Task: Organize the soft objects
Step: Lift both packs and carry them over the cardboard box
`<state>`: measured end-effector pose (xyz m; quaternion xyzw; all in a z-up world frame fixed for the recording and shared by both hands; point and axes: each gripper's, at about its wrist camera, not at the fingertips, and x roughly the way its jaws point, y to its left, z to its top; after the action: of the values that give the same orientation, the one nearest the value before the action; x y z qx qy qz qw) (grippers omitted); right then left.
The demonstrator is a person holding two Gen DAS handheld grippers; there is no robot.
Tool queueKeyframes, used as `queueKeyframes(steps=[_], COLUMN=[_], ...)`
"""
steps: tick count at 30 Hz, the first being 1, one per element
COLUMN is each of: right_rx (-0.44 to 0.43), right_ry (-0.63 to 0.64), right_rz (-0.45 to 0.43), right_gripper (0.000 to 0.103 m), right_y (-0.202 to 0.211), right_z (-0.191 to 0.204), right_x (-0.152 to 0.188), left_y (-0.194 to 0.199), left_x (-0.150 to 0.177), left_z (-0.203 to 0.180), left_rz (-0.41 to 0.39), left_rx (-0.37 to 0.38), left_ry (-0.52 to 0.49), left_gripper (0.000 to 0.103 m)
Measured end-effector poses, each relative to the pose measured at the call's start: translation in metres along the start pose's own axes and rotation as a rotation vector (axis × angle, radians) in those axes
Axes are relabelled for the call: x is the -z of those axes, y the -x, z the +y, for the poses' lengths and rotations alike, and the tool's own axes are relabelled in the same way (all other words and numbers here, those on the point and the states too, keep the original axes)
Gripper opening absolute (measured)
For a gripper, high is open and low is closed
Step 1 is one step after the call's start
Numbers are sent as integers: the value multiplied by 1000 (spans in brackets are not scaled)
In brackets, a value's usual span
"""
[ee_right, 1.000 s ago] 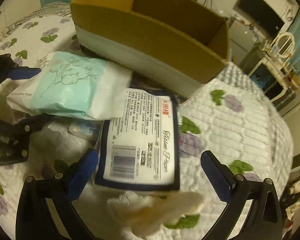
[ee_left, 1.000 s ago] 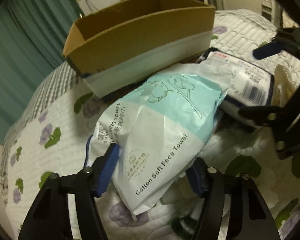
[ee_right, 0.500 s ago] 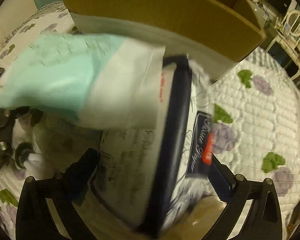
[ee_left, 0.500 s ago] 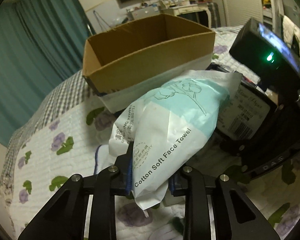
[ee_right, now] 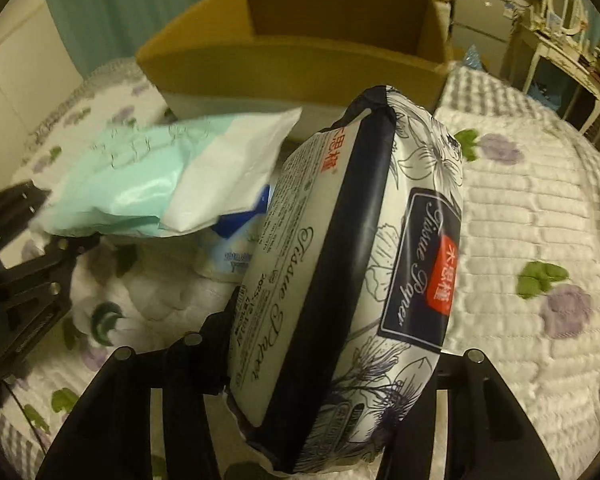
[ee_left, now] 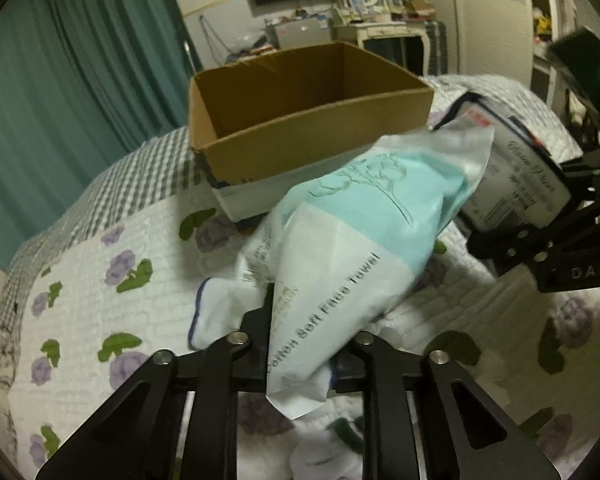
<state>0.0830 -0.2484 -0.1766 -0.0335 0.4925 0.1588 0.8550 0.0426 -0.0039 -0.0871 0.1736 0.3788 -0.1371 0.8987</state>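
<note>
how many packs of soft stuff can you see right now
3: the face towel pack in the left gripper, the tissue paper pack in the right gripper, a blue-and-white pack lying on the bed between them. More may be hidden underneath.

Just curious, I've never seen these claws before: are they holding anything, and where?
Left gripper pinches the face towel pack near its bottom end; right gripper clamps the tissue paper pack across its lower sides.

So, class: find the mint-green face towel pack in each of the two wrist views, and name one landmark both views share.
Left wrist view: the face towel pack fills the centre, pinched in the left gripper.
Right wrist view: the same pack sits at left of centre, beside the tissue pack.
Shared landmark: the cardboard box behind it.
</note>
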Motion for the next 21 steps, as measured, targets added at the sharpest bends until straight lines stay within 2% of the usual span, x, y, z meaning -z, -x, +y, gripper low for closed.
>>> queueKeyframes(steps=[10, 21], right_rx=[44, 121], right_ry=[-38, -7], right_rz=[-131, -335], right_gripper=[50, 50], right_y=[59, 148], right_z=[-2, 28], right_x=[15, 19], left_y=[47, 110], left_x=[-1, -17], left_z=[16, 33], left_rz=[-65, -181], left_rx=[-4, -23], left_ry=[88, 234], left_gripper=[16, 16])
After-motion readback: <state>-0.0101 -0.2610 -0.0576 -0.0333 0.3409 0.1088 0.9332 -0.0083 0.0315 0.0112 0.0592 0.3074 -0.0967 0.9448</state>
